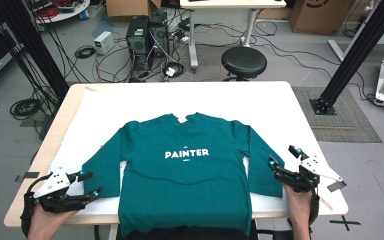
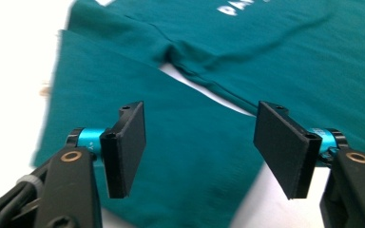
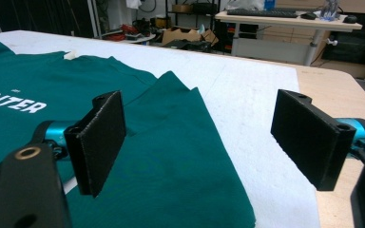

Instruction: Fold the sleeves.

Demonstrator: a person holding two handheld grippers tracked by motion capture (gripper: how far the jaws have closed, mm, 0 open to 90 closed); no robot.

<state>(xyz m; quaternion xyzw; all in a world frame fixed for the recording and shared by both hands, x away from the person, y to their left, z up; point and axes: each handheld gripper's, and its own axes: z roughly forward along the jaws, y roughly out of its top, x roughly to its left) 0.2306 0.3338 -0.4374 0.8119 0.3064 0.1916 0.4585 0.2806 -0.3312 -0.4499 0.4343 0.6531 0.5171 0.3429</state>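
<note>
Green sweatshirt (image 1: 187, 175) flat at tabletop (image 1: 280, 105) near edge; left gripper (image 1: 91, 184) and right gripper (image 1: 283, 156) both open, jaws empty, at the cuffs.

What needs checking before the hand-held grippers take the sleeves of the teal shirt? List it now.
1. Teal sweatshirt lies flat, print up: ok.
2. Left hand-held gripper open, nothing between the jaws: ok.
3. Right hand-held gripper open, nothing between the jaws: ok.
4. Left sleeve lies ahead of the left jaws, not yet gripped: ok.
5. Right sleeve lies ahead of the right jaws: ok.
6. Hem on the table: not ok, it hangs over the near edge.
</note>
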